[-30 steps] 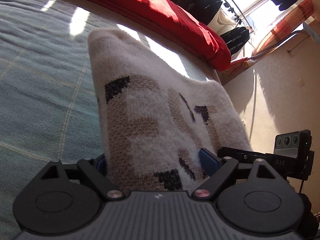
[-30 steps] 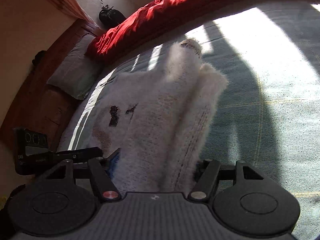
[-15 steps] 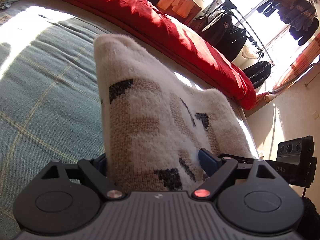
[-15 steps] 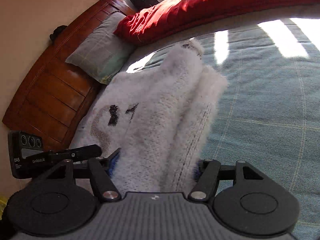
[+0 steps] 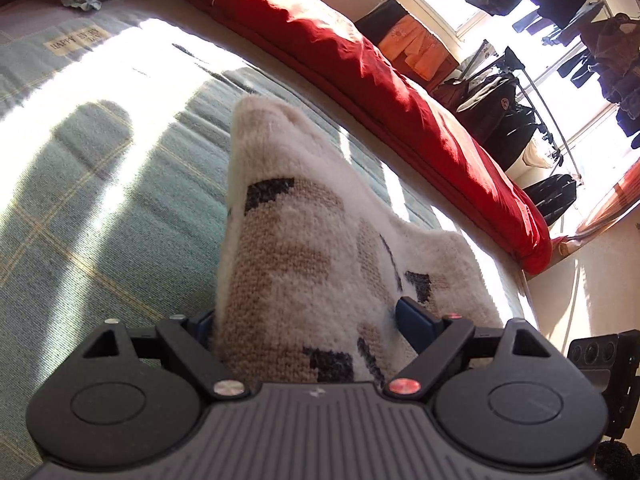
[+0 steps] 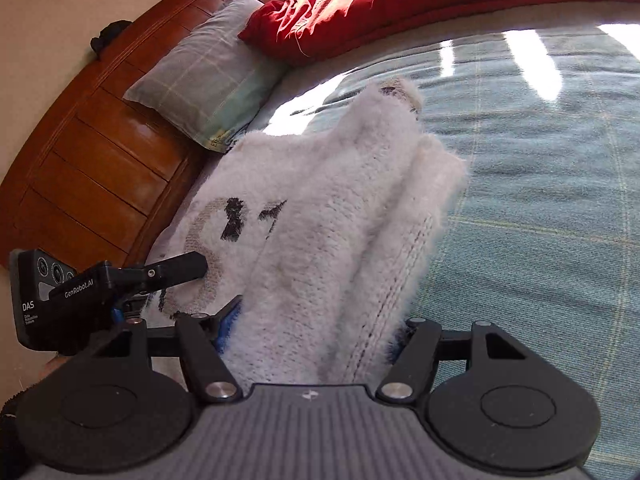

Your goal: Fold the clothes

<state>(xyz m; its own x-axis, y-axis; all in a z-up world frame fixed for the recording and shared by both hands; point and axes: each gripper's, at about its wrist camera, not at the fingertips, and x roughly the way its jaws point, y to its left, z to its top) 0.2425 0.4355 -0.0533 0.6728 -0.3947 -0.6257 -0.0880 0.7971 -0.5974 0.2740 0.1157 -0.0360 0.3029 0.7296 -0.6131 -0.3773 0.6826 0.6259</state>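
Observation:
A fluffy white knit sweater (image 5: 304, 256) with tan and black patches hangs stretched over the blue-green plaid bedspread (image 5: 100, 216). My left gripper (image 5: 308, 332) is shut on one end of it, the cloth bunched between the blue pads. In the right wrist view the same sweater (image 6: 332, 232) shows its plain white side, and my right gripper (image 6: 316, 332) is shut on its near edge. The left gripper's body (image 6: 108, 284) shows at the left of that view, beside the sweater. The sweater's far end droops toward the bed.
A red duvet (image 5: 380, 80) lies along the far side of the bed. A plaid pillow (image 6: 208, 80) leans on the wooden headboard (image 6: 92, 152). Dark clothes hang on a rack (image 5: 540, 92) by the bright window, beyond the bed's edge.
Both grippers, still shut on the sweater, have swung and lifted: more of the bed, the pillow and the headboard come into view, and the sweater hangs further toward the middle of the bedspread.

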